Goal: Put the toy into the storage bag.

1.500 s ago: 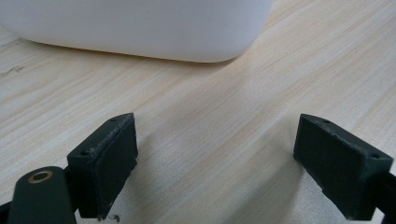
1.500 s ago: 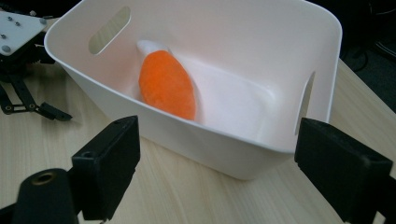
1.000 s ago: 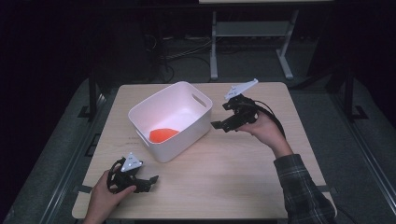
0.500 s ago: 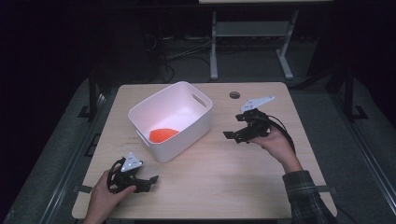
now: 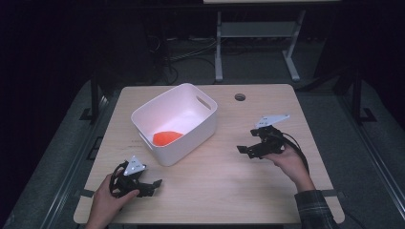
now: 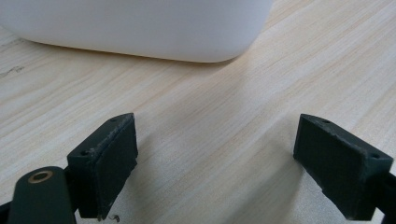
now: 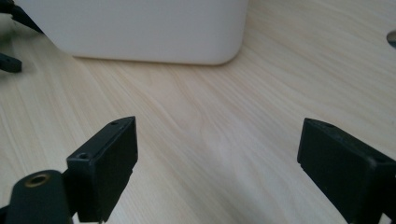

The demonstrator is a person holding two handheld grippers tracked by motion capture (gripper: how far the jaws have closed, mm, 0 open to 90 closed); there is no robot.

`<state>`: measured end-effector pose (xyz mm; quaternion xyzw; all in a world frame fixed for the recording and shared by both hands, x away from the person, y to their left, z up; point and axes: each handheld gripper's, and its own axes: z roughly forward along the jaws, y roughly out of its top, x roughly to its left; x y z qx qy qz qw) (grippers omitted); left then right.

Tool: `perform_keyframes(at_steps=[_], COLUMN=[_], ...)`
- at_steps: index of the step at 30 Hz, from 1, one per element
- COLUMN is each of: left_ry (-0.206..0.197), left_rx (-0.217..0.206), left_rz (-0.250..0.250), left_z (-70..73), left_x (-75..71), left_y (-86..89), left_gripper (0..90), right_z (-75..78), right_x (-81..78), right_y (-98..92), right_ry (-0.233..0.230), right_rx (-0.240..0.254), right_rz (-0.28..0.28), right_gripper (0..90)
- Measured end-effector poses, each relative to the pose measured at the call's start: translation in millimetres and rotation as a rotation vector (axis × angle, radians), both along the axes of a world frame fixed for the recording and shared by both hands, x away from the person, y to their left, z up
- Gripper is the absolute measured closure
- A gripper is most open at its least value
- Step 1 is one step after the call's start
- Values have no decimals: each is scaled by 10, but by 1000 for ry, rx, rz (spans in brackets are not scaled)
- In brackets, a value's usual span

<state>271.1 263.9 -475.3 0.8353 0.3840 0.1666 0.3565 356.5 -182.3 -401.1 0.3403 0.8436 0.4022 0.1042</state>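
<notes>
An orange object [image 5: 166,138] lies inside the white bin [image 5: 205,123] on the tabletop [image 5: 224,191], while the left gripper [image 5: 155,183] and right gripper [image 5: 242,149] flank it, jaws spread and empty.

In the high view, overhead light brightens the wooden surface [image 5: 215,181] at centre frame; the edges fall into near-black. Both gripper views are evenly lit, with soft shadows beneath the white bin [image 6: 140,28] and slightly blurred near fingers [image 7: 105,168].

The right gripper [image 7: 217,170] holds its two black jaws wide apart over bare wooden table [image 7: 261,112] — nothing between them. Ahead stands the white bin [image 7: 140,28], its rounded corner nearest.
</notes>
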Motion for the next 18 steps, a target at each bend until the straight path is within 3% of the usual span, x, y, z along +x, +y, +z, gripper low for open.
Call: perform_keyframes(at_steps=[18], left_ry=[-3], left_rx=[-2], left_rz=[0], left_z=[-3], left_x=[0], left_y=[-1], left_gripper=[127], right_z=[-470], right_x=[-374], right_y=[-311], right_ry=[24], right_rx=[-35], right_rz=[-106], right_gripper=[101])
